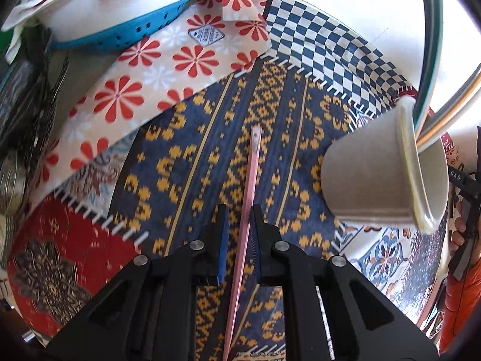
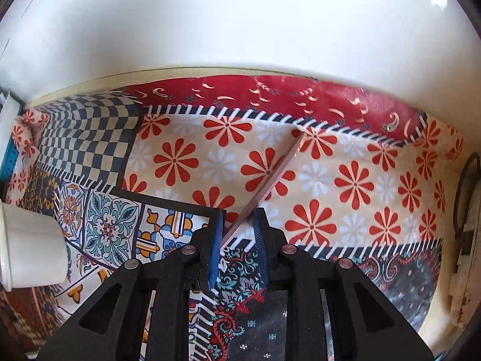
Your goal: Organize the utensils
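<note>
Over the patchwork cloth [image 1: 180,150], sorting utensils beside the beige cup [image 1: 369,177].
Probably set down close by for gathering into that cup. At the left gripper [image 1: 239,210]: parted slightly, brushing a pink chopstick [image 1: 251,180] with one pad only. At the right gripper [image 2: 240,212]: parted likewise around a second chopstick [image 2: 270,174], clamping nothing.

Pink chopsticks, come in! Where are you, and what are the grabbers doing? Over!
Left gripper and right gripper each slightly open around one pink chopstick. Beige cup lies tipped alongside. Nothing in the way.
</note>
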A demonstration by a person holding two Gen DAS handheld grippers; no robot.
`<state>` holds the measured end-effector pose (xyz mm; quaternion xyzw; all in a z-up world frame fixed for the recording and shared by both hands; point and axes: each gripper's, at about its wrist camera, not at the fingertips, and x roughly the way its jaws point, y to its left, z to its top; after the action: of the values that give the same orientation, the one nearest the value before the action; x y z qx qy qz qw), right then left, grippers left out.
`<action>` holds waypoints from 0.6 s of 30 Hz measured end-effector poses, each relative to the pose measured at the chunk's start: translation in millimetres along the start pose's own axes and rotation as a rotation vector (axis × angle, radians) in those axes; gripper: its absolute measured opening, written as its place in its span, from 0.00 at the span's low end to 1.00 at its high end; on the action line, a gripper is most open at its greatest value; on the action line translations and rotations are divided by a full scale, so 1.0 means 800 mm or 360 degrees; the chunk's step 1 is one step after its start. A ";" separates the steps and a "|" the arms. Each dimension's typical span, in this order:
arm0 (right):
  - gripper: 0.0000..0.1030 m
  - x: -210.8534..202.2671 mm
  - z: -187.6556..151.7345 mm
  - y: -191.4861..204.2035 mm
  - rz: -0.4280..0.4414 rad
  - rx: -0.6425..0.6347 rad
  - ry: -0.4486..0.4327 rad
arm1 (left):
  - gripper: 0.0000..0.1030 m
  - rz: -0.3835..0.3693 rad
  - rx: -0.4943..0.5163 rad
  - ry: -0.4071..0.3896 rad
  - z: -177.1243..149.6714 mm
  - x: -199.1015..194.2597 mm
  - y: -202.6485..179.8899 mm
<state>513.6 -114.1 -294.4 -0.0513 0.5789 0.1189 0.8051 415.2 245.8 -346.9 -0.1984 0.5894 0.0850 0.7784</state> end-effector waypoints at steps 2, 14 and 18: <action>0.18 0.008 0.009 0.019 -0.0034 -0.0079 -0.0015 | 0.12 0.0007 0.0025 -0.0012 0.007 0.001 0.000; 0.06 -0.005 -0.040 0.045 0.0123 -0.0378 0.0147 | 0.08 0.0122 0.0156 -0.0010 0.018 0.009 -0.030; 0.06 -0.012 -0.035 0.020 0.0128 -0.0278 0.0177 | 0.08 0.0182 0.0226 -0.0019 0.006 0.013 -0.052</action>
<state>481.0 -106.4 -293.7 -0.1047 0.6116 0.1981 0.7588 438.0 208.8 -347.2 -0.1083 0.5997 0.0886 0.7879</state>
